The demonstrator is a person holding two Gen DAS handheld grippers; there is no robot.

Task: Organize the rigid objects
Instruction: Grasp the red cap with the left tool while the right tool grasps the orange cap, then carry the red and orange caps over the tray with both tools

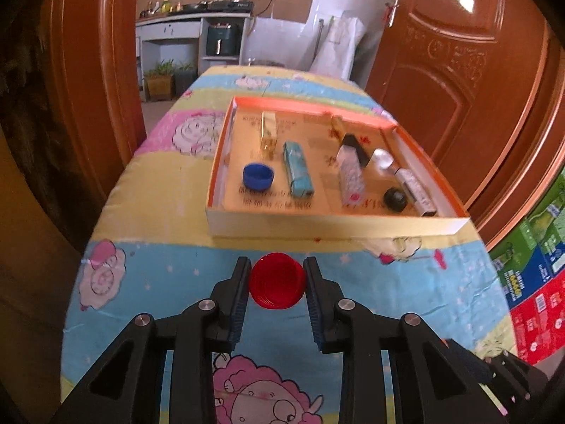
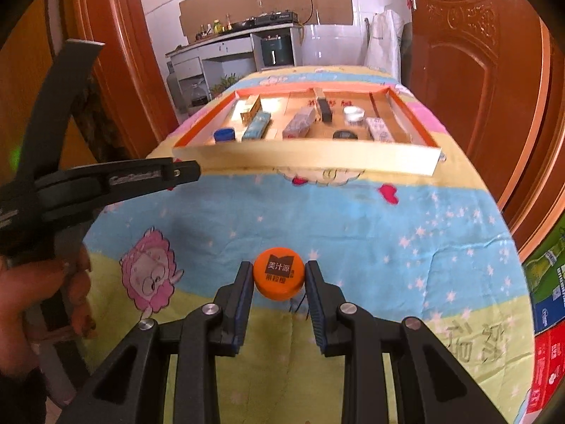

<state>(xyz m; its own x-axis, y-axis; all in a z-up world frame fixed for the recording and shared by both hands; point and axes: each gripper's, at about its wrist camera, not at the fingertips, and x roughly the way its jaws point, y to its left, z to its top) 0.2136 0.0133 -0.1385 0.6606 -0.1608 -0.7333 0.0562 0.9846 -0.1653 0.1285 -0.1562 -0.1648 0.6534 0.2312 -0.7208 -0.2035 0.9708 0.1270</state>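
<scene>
A red bottle cap [image 1: 277, 284] sits between the blue pads of my left gripper [image 1: 277, 262], which is shut on it, hollow side toward the camera, just in front of the shallow orange-rimmed box [image 1: 317, 224]. My right gripper [image 2: 277, 265] is shut on an orange printed cap [image 2: 279, 275] over the cartoon tablecloth, well short of the box [image 2: 307, 157]. Inside the box lie a blue cap [image 1: 257, 176], a teal pack [image 1: 298, 169], a gold carton [image 1: 268, 134], a black cap [image 1: 395, 198] and white sticks.
A hand [image 2: 21, 300] holds the other tool's black frame [image 2: 106, 183] at the left of the right wrist view. Brown wooden doors [image 1: 459, 70] flank the table. Coloured cartons [image 1: 529, 282] are stacked off the right edge. Bare tablecloth [image 2: 317, 219] lies between my right gripper and the box.
</scene>
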